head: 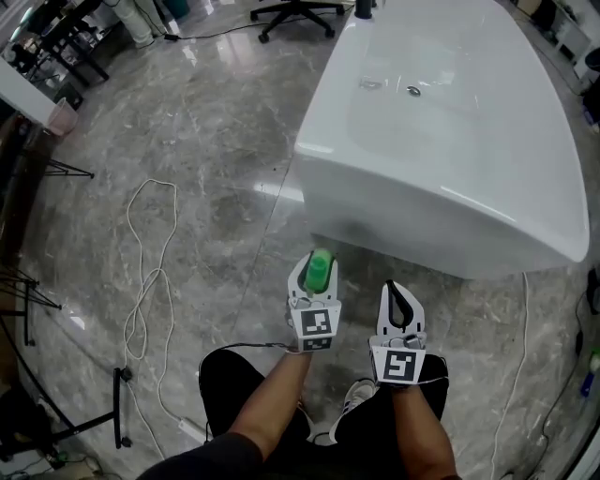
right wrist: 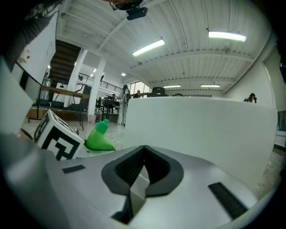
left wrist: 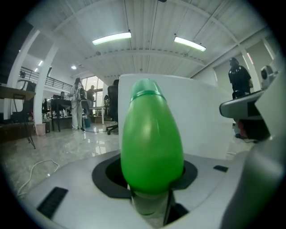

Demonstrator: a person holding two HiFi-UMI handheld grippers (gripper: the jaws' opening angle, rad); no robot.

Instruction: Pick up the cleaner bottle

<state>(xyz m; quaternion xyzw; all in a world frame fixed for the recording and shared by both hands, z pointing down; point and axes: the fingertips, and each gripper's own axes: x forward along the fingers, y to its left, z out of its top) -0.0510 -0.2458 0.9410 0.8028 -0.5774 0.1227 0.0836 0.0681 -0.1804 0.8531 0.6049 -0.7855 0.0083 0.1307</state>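
Observation:
The cleaner bottle (head: 321,269) is bright green with a tapered top and stands upright between the jaws of my left gripper (head: 315,281), which is shut on it above the floor. In the left gripper view the cleaner bottle (left wrist: 152,138) fills the centre, its lower part clamped in the left gripper (left wrist: 151,199). My right gripper (head: 399,298) is beside it on the right, shut and empty. The right gripper view shows the right gripper (right wrist: 143,172) with its jaws meeting, and the green bottle (right wrist: 99,138) to its left.
A large white bathtub (head: 450,141) stands just ahead on the marble floor. A white cable (head: 150,272) loops over the floor to the left, and a black stand (head: 94,422) lies at the lower left. An office chair base (head: 295,14) is at the top. A person (left wrist: 77,103) stands far off.

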